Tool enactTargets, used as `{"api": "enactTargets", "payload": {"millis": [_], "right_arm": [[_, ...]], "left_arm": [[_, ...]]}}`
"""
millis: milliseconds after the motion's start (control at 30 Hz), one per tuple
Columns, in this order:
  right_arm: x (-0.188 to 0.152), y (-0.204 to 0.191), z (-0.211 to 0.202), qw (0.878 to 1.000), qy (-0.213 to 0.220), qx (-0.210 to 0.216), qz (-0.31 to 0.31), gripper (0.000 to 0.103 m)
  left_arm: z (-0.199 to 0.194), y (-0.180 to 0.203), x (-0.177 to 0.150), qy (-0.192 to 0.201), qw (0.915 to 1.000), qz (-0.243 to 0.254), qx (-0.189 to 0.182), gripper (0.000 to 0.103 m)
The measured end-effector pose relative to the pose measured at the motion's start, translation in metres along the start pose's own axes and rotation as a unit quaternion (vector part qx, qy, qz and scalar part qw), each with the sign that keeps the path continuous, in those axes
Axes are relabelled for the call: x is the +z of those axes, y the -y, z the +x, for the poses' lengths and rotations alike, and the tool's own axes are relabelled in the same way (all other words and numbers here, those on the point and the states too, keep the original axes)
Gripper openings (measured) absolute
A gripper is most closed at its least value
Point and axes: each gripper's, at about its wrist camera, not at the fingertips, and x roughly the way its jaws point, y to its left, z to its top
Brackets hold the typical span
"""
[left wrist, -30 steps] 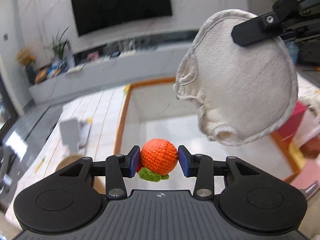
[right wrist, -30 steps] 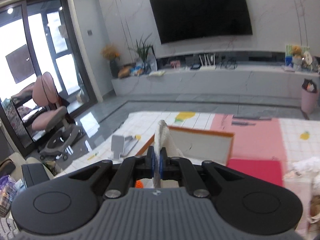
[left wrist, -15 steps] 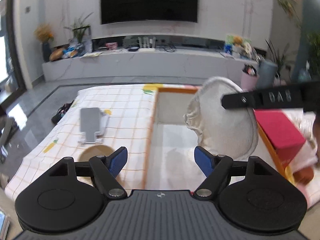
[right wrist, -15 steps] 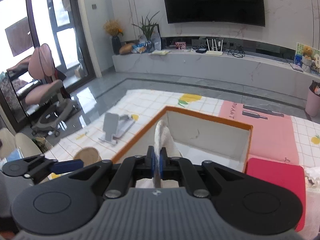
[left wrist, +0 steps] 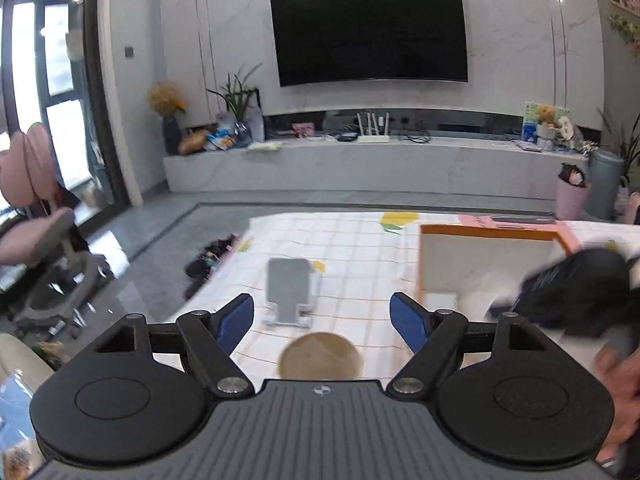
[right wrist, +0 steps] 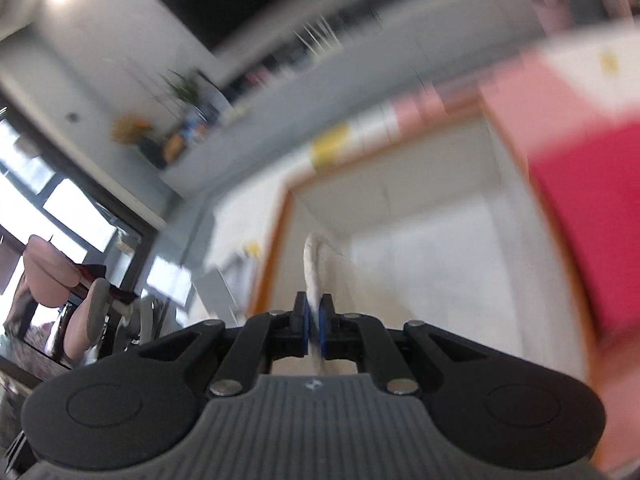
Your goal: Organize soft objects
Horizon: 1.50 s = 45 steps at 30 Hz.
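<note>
While left hand-held gripper (left wrist: 322, 320) gapes empty, right hand-held gripper (right wrist: 315, 326) pinches white cloth (right wrist: 314, 268).

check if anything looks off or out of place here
Nothing is spilled or damaged. The right gripper is shut on a white cloth above the box. The left gripper is open and empty. A grey stand lies flat on the table; the right view is blurred.
</note>
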Motion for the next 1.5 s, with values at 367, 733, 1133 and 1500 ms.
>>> {"api": "enactTargets", "payload": {"millis": [367, 733, 1133, 1500], "right_arm": [[-0.032, -0.019, 0.032, 0.990, -0.124, 0.021, -0.064, 0.014], [-0.034, -0.021, -0.003, 0.993, -0.087, 0.025, -0.080, 0.073], [-0.029, -0.038, -0.088, 0.974, 0.006, -0.019, -0.225, 0.075], [-0.022, -0.010, -0.168, 0.969, 0.063, -0.030, -0.238, 0.077]], "left_arm": [[0.004, -0.006, -0.003, -0.021, 0.9997, -0.012, -0.002, 0.091], [-0.004, -0.006, 0.002, -0.012, 0.9998, -0.013, -0.009, 0.091], [-0.019, 0.005, 0.007, 0.005, 0.9997, -0.001, -0.022, 0.091], [-0.063, 0.050, 0.013, 0.023, 0.9968, 0.018, -0.074, 0.094]]}}
